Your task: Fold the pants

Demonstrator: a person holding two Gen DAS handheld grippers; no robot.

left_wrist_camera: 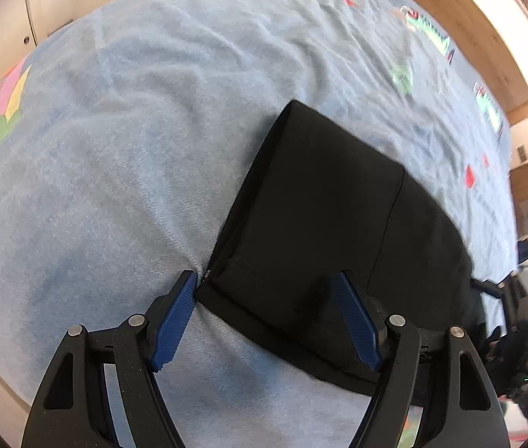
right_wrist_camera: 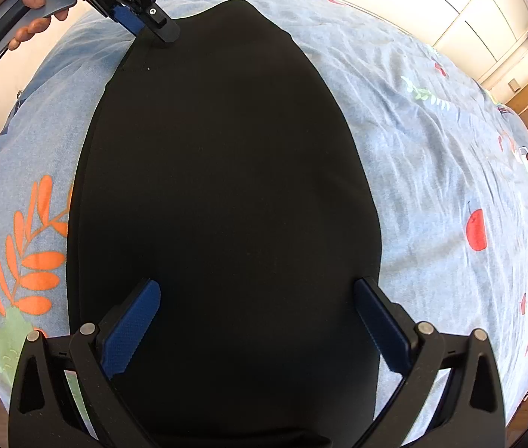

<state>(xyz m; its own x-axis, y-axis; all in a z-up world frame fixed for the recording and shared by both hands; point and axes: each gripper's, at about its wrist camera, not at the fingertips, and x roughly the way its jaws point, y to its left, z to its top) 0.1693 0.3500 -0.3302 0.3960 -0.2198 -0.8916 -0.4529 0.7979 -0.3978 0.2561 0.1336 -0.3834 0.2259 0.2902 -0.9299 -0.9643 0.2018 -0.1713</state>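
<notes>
Nearest in the left wrist view, the left gripper (left_wrist_camera: pixel 267 287) hung with its blue-padded jaws spread apart, straddling one end corner of the black pants (left_wrist_camera: pixel 323 224); one pad sat just off the cloth's edge over the bedspread, the other over the dark fabric, and neither pressed on anything. In the right wrist view, the right gripper (right_wrist_camera: pixel 256 291) likewise stood with jaws wide and nothing between the pads, poised above the near end of the pants. The pants lay flat and lengthwise on a pale blue bedspread (right_wrist_camera: pixel 432 142) printed with orange leaves, red apples and small cartoon figures; they looked already doubled, with layered edges showing at the corner by the left gripper. At the far end of that view a person's hand (right_wrist_camera: pixel 28 3) held the left tool's handle, its tip at the cloth's edge. Beyond the bed were light cupboard doors and wooden flooring. The step in hand seemed to be taking hold for another fold: it would go best if each gripper closed on every layer at its end, so none slipped, and both lifted together to keep the edges aligned.
</notes>
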